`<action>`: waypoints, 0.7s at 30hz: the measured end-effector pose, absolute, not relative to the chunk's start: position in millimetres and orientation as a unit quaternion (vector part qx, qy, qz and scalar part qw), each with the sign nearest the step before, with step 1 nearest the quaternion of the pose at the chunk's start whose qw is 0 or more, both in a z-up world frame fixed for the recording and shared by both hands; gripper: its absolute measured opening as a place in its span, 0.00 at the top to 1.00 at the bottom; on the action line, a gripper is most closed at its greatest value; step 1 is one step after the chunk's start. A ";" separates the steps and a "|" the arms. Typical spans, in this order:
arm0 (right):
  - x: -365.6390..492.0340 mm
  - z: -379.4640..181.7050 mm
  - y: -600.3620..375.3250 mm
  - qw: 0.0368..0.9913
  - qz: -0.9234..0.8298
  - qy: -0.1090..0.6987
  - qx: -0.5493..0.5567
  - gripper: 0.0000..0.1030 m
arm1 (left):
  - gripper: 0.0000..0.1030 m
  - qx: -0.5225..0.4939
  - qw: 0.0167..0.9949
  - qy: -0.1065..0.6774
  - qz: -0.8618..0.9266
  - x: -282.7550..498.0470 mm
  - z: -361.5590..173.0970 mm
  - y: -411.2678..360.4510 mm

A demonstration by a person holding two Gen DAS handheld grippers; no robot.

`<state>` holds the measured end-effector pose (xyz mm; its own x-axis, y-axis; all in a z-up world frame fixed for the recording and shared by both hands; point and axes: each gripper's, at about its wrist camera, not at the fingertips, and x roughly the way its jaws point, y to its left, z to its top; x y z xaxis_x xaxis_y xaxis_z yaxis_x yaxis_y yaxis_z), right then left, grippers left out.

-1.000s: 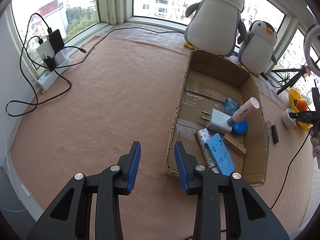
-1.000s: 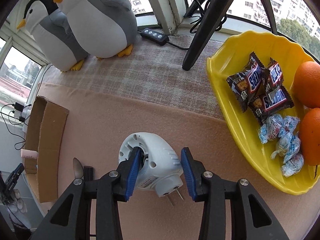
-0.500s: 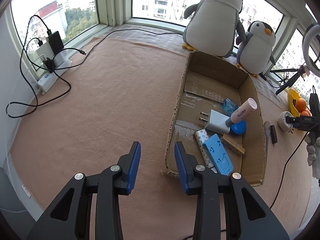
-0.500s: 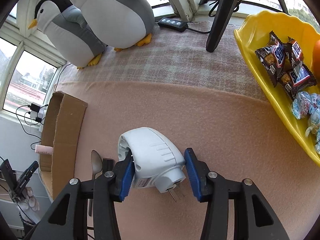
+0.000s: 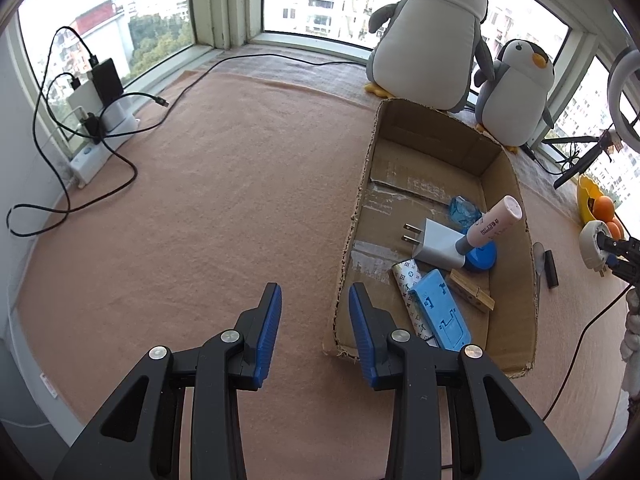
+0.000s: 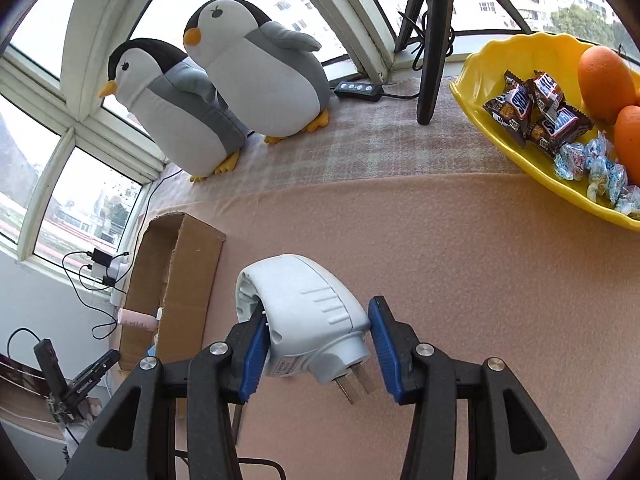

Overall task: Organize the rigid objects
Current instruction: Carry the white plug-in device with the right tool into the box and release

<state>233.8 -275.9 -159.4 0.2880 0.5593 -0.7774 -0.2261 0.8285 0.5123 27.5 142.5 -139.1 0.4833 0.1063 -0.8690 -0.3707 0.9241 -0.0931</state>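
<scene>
Claws: our right claw (image 6: 316,344) pinching white plug adapter (image 6: 304,312), jaws just widened; our left claw (image 5: 314,320) spread, empty, beside cardboard box (image 5: 516,264).

Landmark: yellow scalloped plastic dish (image 6: 516,148). In it: two oranges (image 6: 604,80), dark chocolate-bar wrappers (image 6: 532,114), blue-wrapped candies (image 6: 596,168). Just left: black tripod leg (image 6: 432,52). Further left: two grey-white plush penguins (image 6: 256,76) (by the window), black inline switch (image 6: 358,89).

My bay-window nook at home, high above the city.

I see apartment blocks through the panes, two plush penguins (image 5: 424,36) on the sill, a yellow snack dish (image 6: 516,148), chargers (image 5: 100,96) plugged in nearby.
</scene>
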 end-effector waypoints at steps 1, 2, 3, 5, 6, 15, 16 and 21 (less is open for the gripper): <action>227.3 -152.5 -272.8 0.791 0.253 0.535 0.155 0.57 | 0.68 -0.134 0.851 0.489 0.137 29.5 -139.1 142.2; 221.2 -145.0 -270.4 0.794 0.257 0.528 0.158 0.57 | 0.68 -0.132 0.852 0.488 0.134 31.7 -138.9 141.6; 215.1 -138.0 -265.4 0.798 0.261 0.521 0.158 0.57 | 0.68 -0.129 0.854 0.486 0.134 33.8 -138.5 140.8; 203.9 -123.8 -254.4 0.805 0.266 0.508 0.153 0.57 | 0.68 -0.125 0.856 0.484 0.133 38.5 -138.5 140.3; 199.3 -118.2 -249.0 0.806 0.271 0.503 0.151 0.57 | 0.68 -0.125 0.857 0.483 0.132 40.9 -138.9 140.4; 169.7 -88.1 -198.4 0.826 0.293 0.469 0.109 0.57 | 0.68 -0.117 0.860 0.484 0.114 59.9 -146.4 145.1; 167.7 -85.9 -193.6 0.827 0.294 0.467 0.106 0.57 | 0.68 -0.116 0.859 0.485 0.113 62.3 -148.3 145.3; 163.9 -80.4 -165.4 0.832 0.300 0.459 0.088 0.57 | 0.68 -0.117 0.857 0.492 0.103 68.8 -160.2 144.4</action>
